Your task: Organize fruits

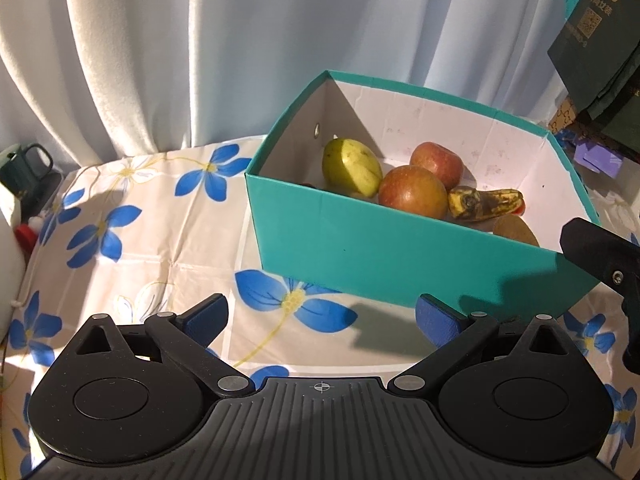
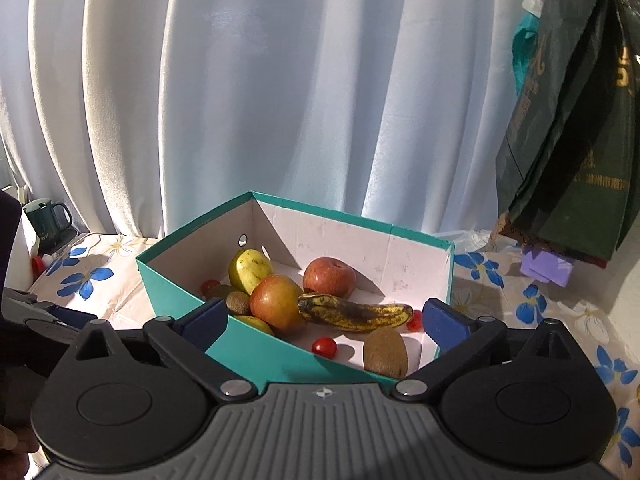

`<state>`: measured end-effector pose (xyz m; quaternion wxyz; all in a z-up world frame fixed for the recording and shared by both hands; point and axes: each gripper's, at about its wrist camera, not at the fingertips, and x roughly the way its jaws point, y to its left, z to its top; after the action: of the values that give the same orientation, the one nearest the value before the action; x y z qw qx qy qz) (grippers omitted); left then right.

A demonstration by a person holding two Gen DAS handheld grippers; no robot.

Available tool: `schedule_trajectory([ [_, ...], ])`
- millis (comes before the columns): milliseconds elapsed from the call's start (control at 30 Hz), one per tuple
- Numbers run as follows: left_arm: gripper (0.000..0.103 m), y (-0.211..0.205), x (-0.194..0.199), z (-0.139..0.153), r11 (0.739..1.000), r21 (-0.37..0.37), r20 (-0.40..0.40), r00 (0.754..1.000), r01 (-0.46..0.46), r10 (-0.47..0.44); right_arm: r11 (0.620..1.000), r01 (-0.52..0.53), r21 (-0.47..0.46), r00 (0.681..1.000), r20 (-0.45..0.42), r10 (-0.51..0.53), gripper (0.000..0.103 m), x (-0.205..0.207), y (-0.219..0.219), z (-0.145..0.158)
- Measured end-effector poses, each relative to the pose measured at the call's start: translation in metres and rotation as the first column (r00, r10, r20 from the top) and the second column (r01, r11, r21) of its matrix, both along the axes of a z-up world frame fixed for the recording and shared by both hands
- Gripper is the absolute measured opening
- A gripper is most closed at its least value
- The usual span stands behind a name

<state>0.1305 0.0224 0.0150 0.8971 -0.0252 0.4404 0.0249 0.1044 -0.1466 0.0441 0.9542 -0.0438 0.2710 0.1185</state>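
Inside the teal box (image 2: 256, 354) lie two apples (image 2: 277, 303), a pear (image 2: 250, 270), a spotted banana (image 2: 356, 313), kiwis (image 2: 386, 354) and cherry tomatoes (image 2: 324, 347), while the right gripper (image 2: 326, 320) hangs spread and empty over the box's near wall and the left gripper (image 1: 320, 320) gapes empty just before it.

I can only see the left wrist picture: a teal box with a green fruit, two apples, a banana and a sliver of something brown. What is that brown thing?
Observer: A kiwi, lying on the floor of the box in front of the banana.
Operator: Any small fruit I'm missing?
Observer: Yes, a cherry tomato sits just left of that kiwi.
Operator: And the other claw?
Observer: The right claw is open, with nothing gripped.
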Motion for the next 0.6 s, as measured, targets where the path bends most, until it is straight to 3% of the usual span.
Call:
schedule_trajectory([
  [167,0.102,-0.004,-0.004,-0.001,1.0,0.025,-0.02,1.0,0.013,-0.013,0.995,0.09,0.037,0.988,-0.126,-0.085,0.103,-0.004,-0.012,-0.01],
  [400,0.103,-0.016,-0.005,-0.004,0.995,0.081,-0.074,0.995,0.065,-0.059,0.977,0.211,0.018,0.909,-0.371,-0.189,0.103,0.002,-0.027,-0.035],
  [600,0.103,-0.026,-0.008,-0.009,0.987,0.113,-0.132,0.986,0.116,-0.1,0.966,0.259,0.002,0.872,-0.43,-0.233,0.103,0.006,-0.03,-0.039],
])
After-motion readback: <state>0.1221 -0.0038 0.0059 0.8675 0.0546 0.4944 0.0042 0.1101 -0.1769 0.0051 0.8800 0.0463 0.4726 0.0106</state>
